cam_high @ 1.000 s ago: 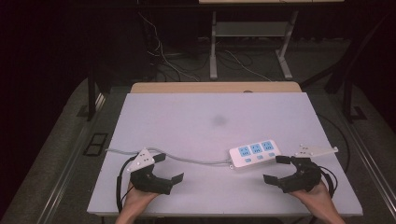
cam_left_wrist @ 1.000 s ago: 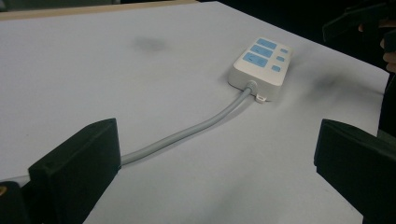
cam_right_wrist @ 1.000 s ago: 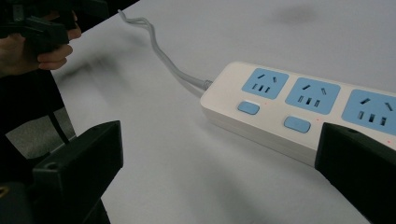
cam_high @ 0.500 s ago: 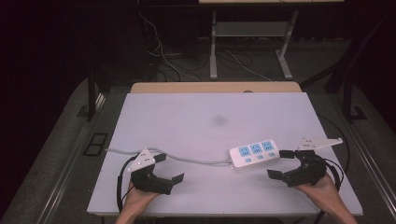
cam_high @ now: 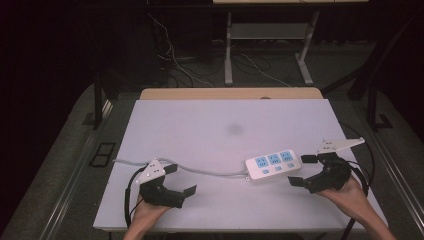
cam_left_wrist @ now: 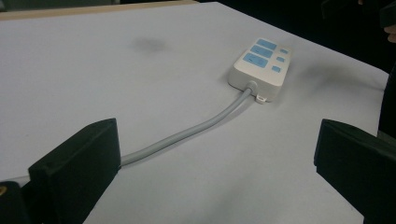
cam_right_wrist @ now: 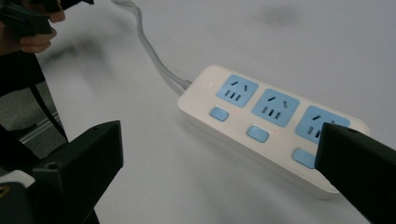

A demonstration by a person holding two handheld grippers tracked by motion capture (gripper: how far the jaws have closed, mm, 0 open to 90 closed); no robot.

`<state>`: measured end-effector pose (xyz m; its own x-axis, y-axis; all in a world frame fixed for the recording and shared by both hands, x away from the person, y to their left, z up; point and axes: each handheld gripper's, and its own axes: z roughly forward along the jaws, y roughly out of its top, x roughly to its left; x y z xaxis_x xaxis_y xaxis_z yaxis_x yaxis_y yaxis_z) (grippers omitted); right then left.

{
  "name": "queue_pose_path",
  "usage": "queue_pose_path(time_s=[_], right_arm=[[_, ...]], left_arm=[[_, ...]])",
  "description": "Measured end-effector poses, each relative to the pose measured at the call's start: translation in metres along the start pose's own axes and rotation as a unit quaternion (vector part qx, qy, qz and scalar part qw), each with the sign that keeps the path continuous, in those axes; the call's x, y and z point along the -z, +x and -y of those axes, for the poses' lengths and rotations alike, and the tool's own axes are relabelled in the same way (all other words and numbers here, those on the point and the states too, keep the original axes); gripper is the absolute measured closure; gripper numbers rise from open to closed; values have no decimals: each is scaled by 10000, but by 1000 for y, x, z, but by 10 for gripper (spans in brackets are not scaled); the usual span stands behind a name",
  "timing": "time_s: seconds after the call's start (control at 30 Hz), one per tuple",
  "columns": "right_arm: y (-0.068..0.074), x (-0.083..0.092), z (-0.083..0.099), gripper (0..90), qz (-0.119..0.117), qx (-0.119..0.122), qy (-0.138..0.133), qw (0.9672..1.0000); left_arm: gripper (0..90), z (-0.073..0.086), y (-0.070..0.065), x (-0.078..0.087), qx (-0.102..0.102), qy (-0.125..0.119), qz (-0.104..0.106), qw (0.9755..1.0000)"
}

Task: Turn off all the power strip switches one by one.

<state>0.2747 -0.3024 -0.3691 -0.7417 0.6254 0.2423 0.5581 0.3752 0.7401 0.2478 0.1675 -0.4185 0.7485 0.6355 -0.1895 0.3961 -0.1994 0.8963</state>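
A white power strip (cam_high: pixel 273 165) with three blue sockets and blue buttons lies on the white table (cam_high: pixel 220 125), right of the middle near the front. Its grey cable (cam_high: pixel 205 171) runs left across the table. My left gripper (cam_high: pixel 175 179) rests at the front left, open, jaws wide apart and empty; the cable passes just behind it. My right gripper (cam_high: pixel 302 171) is open just right of the strip, pointing at its end. In the right gripper view the power strip (cam_right_wrist: pixel 261 126) lies close ahead between the jaws. In the left gripper view the power strip (cam_left_wrist: pixel 261 65) lies farther off, cable (cam_left_wrist: pixel 196 128) leading toward the left jaw.
A faint dark smudge (cam_high: pixel 234 129) marks the table's middle. A wooden strip (cam_high: pixel 230 93) borders the far edge. Beyond it stand a metal table frame (cam_high: pixel 270 45) and loose floor cables (cam_high: pixel 175 60). The table's front edge is right under both hands.
My right gripper has shifted slightly right and turned, its grey top plate lifting and tilting. The left gripper and the power strip have stayed put.
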Motion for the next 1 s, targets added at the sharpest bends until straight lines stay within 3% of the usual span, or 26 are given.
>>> queue_pose_path(time_s=[0.57, 1.0], right_arm=[[-23, 3, -11, 9, 122, 5, 361, 9993], [-37, -10, -17, 9, 174, -35, 578, 9982]], left_arm=[[0, 0, 0, 1, 2, -11, -28, 10000], [0, 0, 0, 2, 7, -18, -52, 10000]])
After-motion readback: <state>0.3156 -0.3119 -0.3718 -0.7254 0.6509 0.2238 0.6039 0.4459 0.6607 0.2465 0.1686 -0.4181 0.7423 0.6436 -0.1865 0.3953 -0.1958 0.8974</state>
